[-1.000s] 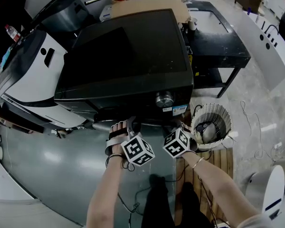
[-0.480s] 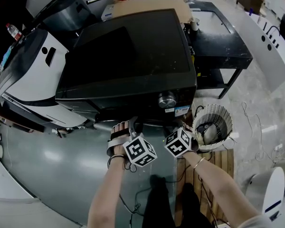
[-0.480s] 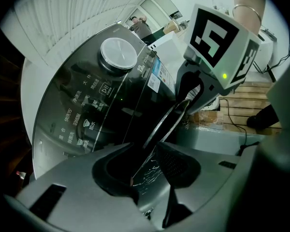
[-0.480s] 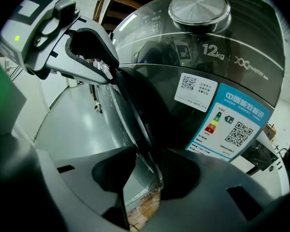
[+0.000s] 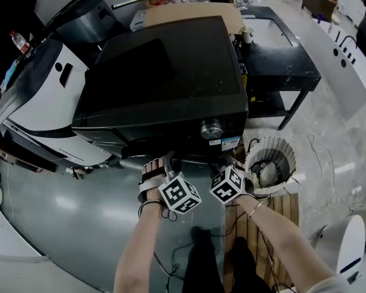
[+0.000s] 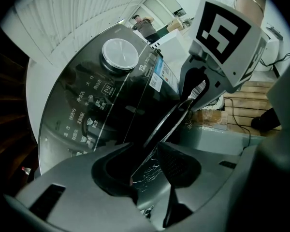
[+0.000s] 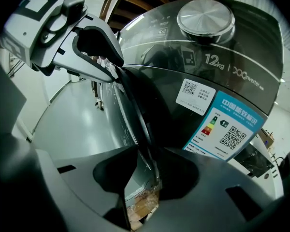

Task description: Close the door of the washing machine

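Closing step is only starting: the door (image 6: 170,122) is standing ajar off the front of the washing machine (image 5: 165,72), under the dial (image 5: 211,128). The left gripper (image 6: 152,173) is clamping the door's edge, jaws about half spread. The right gripper (image 7: 145,178) has just been closing with that same edge between its jaws and is probably pinching it. Next move is calling for both pushing the door inward until it's latching.

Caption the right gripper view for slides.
Right hand-held gripper, jaws just closed tighter, grips the washing machine door; left hand-held gripper holds its edge.
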`<state>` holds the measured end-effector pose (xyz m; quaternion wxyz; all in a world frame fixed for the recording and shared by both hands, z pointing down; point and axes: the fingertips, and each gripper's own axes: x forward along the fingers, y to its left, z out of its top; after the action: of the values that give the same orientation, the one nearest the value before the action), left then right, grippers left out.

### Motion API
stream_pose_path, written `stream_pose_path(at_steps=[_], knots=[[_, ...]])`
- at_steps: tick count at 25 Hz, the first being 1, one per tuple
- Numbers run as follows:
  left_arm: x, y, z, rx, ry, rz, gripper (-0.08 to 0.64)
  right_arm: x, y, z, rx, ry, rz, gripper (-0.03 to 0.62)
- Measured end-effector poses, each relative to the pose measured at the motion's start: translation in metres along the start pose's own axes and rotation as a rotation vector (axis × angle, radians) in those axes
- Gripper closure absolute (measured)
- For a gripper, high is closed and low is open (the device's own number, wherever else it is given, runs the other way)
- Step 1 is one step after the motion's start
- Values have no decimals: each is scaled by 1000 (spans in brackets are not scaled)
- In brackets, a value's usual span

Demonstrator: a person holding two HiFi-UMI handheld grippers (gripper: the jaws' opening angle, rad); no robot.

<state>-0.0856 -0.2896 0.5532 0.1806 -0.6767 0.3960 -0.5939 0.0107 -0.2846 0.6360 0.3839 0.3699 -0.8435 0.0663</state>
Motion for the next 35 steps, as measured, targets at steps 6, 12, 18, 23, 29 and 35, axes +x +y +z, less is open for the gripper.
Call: stream_pose_path(at_steps=[6,12,18,23,29,35], knots=[[-3,-1,-5,-7,15,11,369,-6,0,-2,34,-10,-20,459],[-6,-2,-8,-17,26,16,367,-10,3,-3,28,-8,-12,433],[-4,0,-8,-33,32,30,368,-8,0,-1,30,5,-28,437],[0,3,-7,-44,29,22,370,-3,-4,0,71,10,-31,440],[4,5,-9,-64,20,4,365,3,-4,0,75,2,0,440],[2,7,-10,-81,19,-1,351,3,-3,1,61,0,14,442]])
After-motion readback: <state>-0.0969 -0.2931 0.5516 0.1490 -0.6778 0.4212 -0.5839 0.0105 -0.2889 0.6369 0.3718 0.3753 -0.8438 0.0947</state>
